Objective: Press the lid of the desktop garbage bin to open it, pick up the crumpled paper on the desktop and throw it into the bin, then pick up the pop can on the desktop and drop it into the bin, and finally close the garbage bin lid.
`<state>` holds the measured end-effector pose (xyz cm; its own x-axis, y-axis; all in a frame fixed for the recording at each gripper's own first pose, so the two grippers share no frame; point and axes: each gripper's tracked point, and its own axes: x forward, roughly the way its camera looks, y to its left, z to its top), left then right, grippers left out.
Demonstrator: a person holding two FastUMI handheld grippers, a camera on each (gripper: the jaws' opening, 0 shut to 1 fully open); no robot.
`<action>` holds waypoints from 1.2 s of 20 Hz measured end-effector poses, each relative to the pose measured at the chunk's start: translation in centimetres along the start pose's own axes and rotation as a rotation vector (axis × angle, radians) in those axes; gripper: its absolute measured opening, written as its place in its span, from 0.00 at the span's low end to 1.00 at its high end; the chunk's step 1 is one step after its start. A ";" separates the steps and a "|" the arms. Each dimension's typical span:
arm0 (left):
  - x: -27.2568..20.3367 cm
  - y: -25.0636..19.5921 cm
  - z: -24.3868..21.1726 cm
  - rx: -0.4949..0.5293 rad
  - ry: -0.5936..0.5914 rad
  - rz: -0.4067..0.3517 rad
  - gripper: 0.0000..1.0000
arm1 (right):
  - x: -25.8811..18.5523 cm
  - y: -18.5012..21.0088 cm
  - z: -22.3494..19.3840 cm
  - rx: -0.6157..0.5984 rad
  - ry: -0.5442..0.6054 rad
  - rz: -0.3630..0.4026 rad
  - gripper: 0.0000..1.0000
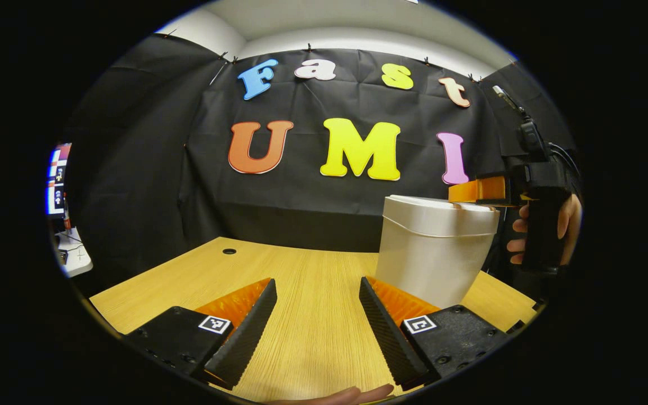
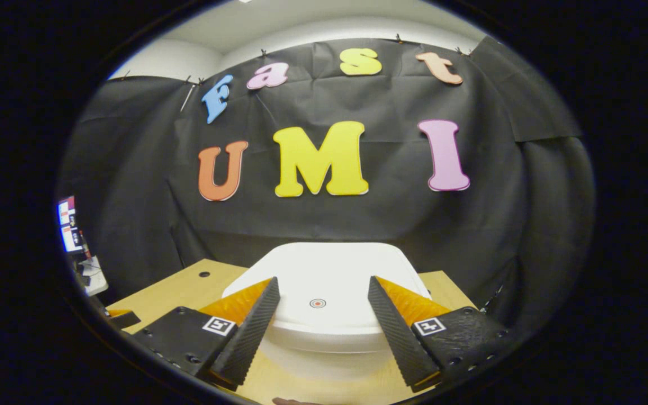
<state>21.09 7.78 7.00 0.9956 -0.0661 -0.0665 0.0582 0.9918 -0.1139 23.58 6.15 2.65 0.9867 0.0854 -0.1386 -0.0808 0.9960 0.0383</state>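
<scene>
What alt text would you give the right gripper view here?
The right claw, fingers apart, hovers just above the closed white lid of the desktop garbage bin, a small round target mark on the lid between its fingertips. The bin stands on a wooden desktop before black cloth.

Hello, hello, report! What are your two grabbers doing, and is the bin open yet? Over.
Left gripper open, low over the desk. Right gripper open, above the bin lid. Lid shut. Nothing between fingers and lid.

Site: recording booth in a lab or office room.
I log black cloth walls (image 1: 149,169) clipped up, wood-grain bench (image 1: 313,292), monitor (image 1: 57,180) on a side desk.
</scene>
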 end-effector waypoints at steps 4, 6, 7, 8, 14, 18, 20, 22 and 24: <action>0.2 -0.6 0.0 0.016 -0.011 -0.014 0.96 | -0.3 -0.1 -0.3 -0.026 -0.104 -0.031 0.99; 0.1 -0.8 -0.2 0.011 0.001 -0.034 0.95 | -0.9 -0.4 -0.2 -0.005 -0.114 -0.056 0.99; 0.0 -0.6 0.1 0.014 -0.007 -0.030 0.95 | -1.4 -0.8 0.1 0.007 -0.124 -0.080 0.98; -0.2 -0.3 0.5 0.022 -0.023 -0.021 0.96 | -2.1 -0.9 0.3 0.013 -0.134 -0.097 0.98; -2.1 0.3 3.0 0.045 -0.094 -0.024 0.95 | -8.8 -2.2 -1.2 0.065 -0.151 -0.115 0.97; -2.9 0.2 4.0 0.012 -0.129 -0.012 0.95 | -12.1 -3.6 -4.2 0.085 -0.092 -0.082 0.92; -3.2 -0.4 4.2 0.008 -0.136 -0.019 0.95 | -13.5 -4.6 -5.6 0.056 -0.067 -0.080 0.95; -3.6 -1.5 4.7 0.029 -0.156 -0.037 0.95 | -15.0 -5.8 -5.8 0.021 -0.089 -0.095 0.95; -3.7 -2.0 4.7 0.042 -0.160 -0.038 0.95 | -16.4 -6.8 -7.2 -0.003 -0.064 -0.118 0.95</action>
<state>17.64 6.51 12.10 0.9914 -0.0882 0.0966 0.0953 0.9928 -0.0720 6.92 -1.81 -2.50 0.9963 -0.0345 -0.0788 0.0363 0.9991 0.0223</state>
